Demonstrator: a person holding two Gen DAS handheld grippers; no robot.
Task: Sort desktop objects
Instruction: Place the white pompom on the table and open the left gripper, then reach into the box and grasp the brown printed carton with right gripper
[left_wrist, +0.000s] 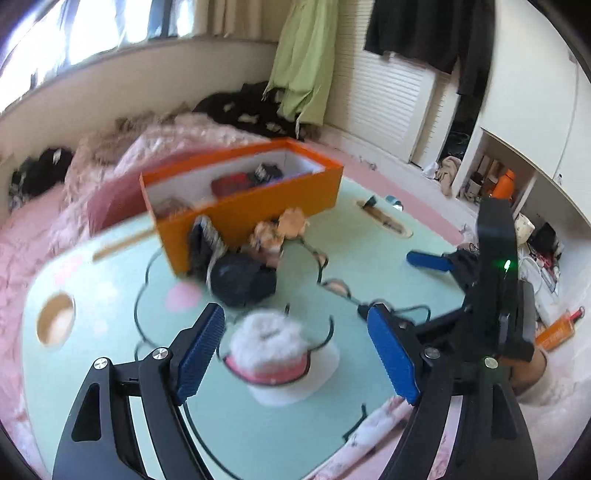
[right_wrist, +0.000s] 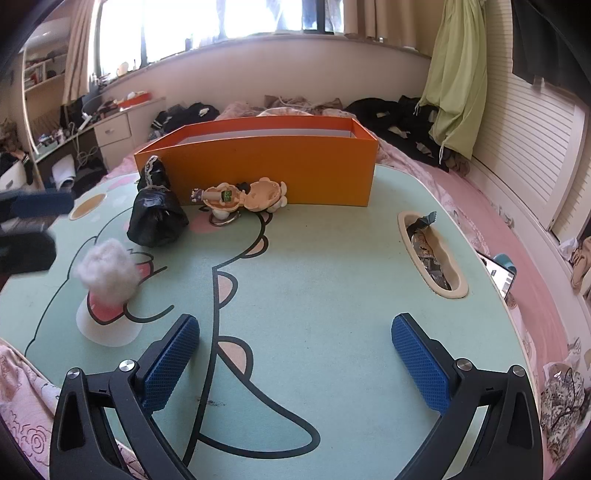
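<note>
A white fluffy ball (left_wrist: 271, 338) (right_wrist: 107, 271) lies on the mint-green cartoon table (right_wrist: 332, 280). My left gripper (left_wrist: 295, 354) is open with its blue pads on either side of the ball, just above it. A black bag (left_wrist: 242, 278) (right_wrist: 157, 216) and a toy keychain figure (left_wrist: 279, 230) (right_wrist: 242, 197) lie in front of the orange box (left_wrist: 251, 206) (right_wrist: 273, 166), which holds a few items. My right gripper (right_wrist: 295, 363) is open and empty over the table's near middle; it also shows in the left wrist view (left_wrist: 399, 284).
A slot in the table (right_wrist: 432, 254) at the right holds wrappers. A round cup hole (left_wrist: 55, 321) is at the table's left. A phone (right_wrist: 498, 275) stands off the right edge. Pink bedding and dark clothes surround the table.
</note>
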